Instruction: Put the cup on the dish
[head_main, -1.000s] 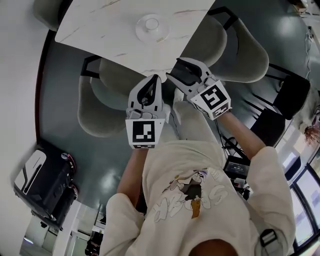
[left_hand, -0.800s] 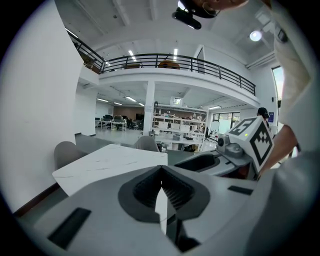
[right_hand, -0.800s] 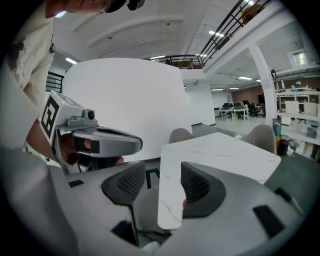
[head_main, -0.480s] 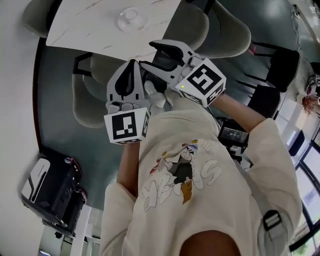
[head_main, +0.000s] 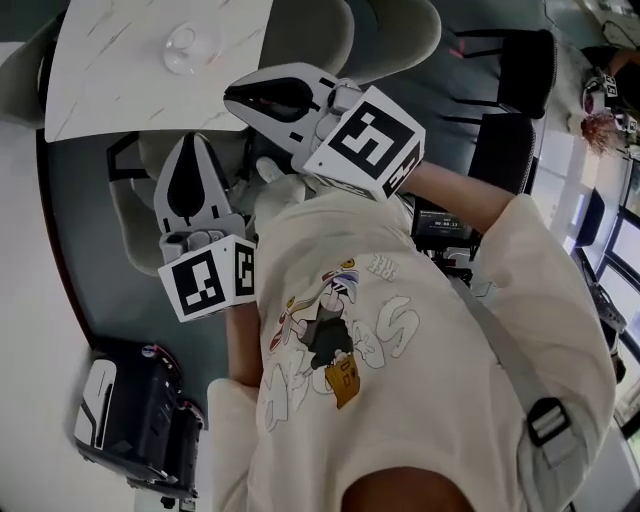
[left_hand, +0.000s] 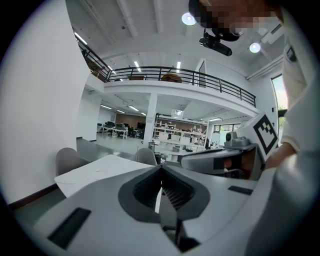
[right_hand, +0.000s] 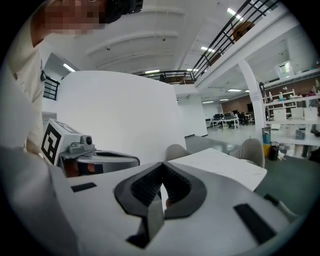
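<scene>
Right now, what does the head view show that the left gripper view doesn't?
Head view only: round clear glassware on the white marble-look table, a black machine on the floor, and the cartoon print on the person's cream sweatshirt. Left gripper view only: a black-railed mezzanine, round ceiling lights and open office space behind. Both: the table, grey padded chairs, the left gripper, shut and empty, and the right gripper, whose jaws have just been closing with nothing between them.
</scene>
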